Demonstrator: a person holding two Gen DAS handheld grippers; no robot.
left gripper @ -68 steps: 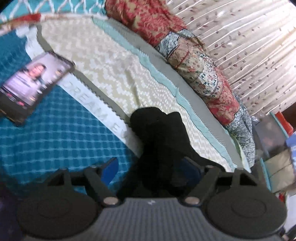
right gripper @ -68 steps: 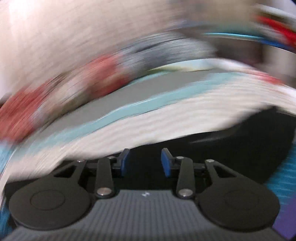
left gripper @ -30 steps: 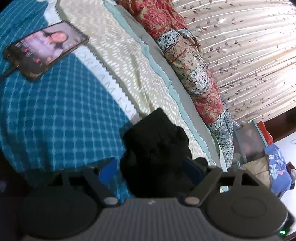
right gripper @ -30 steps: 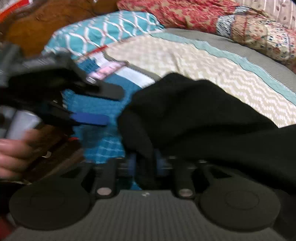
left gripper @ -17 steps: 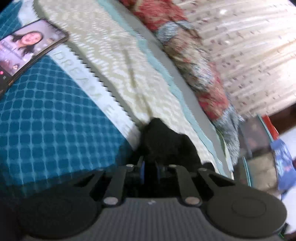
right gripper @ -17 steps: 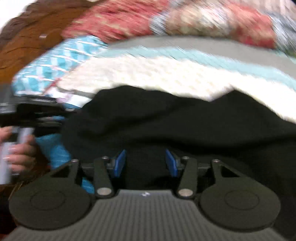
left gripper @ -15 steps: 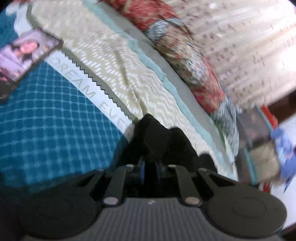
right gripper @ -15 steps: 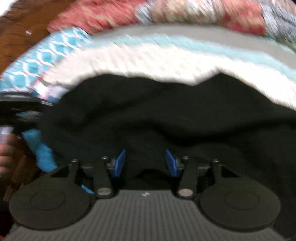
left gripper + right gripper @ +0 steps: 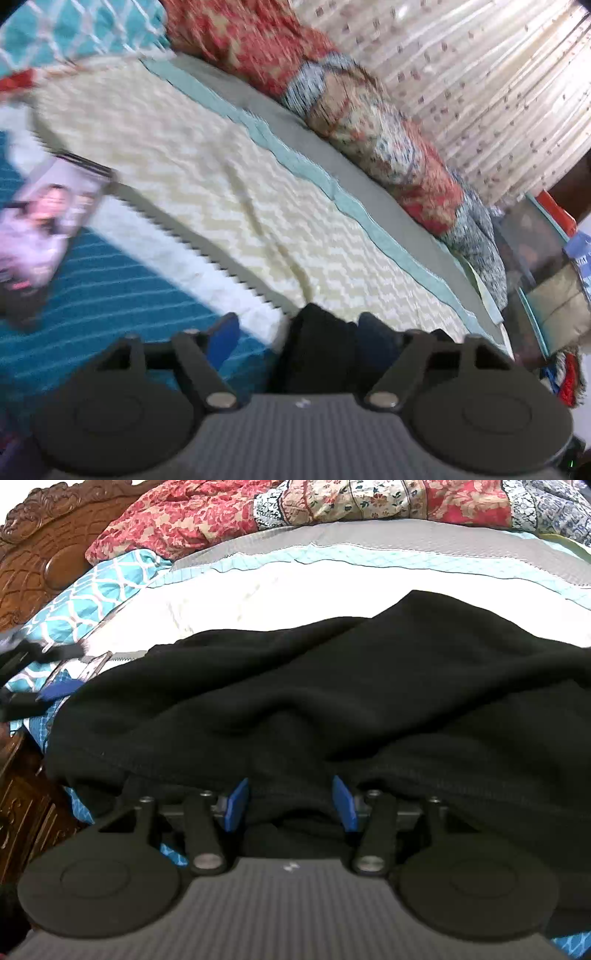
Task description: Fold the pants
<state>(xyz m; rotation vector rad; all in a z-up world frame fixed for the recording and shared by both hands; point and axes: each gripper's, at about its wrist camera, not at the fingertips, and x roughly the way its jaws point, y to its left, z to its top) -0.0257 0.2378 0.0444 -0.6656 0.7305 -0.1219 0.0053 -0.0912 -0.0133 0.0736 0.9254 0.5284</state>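
So, caught the black pants (image 9: 332,686) heaped in rumpled folds across the bed, covering the teal checked blanket (image 9: 110,280) near the edge and part of the cream zigzag sheet (image 9: 207,192) beyond. Saw the right gripper (image 9: 290,803) low against the near hem, jaws spread apart, blue pads (image 9: 234,805) on either side of a dark fold but not pinching it. Spotted the left gripper (image 9: 299,336) at the other end of the pile with jaws wide too, a bunched tip of pants sitting between the fingers, right up against the right-hand one; couldn't tell if actually touching. Also noticed a lit phone (image 9: 48,221) lying flat on the blanket off to the left, well apart from the pants. Had a red patchwork quilt (image 9: 332,502) rolled along the far side, plus a teal lattice pillow (image 9: 96,587) by the carved wooden headboard (image 9: 44,542). Bit blurry on the left view.
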